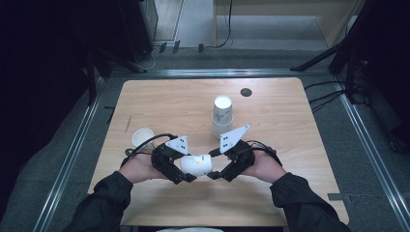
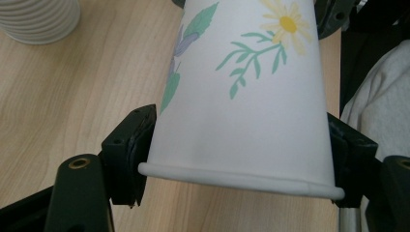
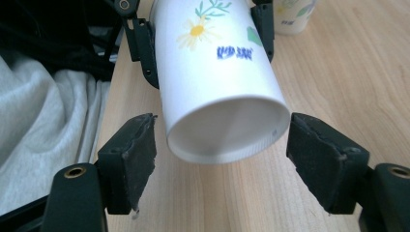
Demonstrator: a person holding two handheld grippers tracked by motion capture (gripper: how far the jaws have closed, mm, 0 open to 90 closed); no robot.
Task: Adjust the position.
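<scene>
- The left gripper (image 1: pixel 186 176) is clamped on a flowered paper cup (image 1: pixel 196 165), its pads pressing both sides near the rolled rim; the cup lies on its side, held over the near middle of the table (image 1: pixel 159 96)
- The right gripper (image 1: pixel 212 175) faces the cup's base, jaws apart; in the right gripper view the base (image 3: pixel 227 133) sits between the two pads with a gap on each side, so it grips nothing
- Farther back, a stack of upturned cups (image 1: pixel 222 116) stands at mid-table, and a single cup (image 1: pixel 142 137) stands upright just left of the left hand (image 1: pixel 138 166)
- Judged step: one cup held in the left gripper, the right lined up at its base, perhaps to take it over or to steady it
- Next move: either close the right jaws squarely on the base end, lightly, since thin paper crushes, or draw the right gripper off; the left should let go only once the right has a firm hold, or the cup may drop to the table
</scene>
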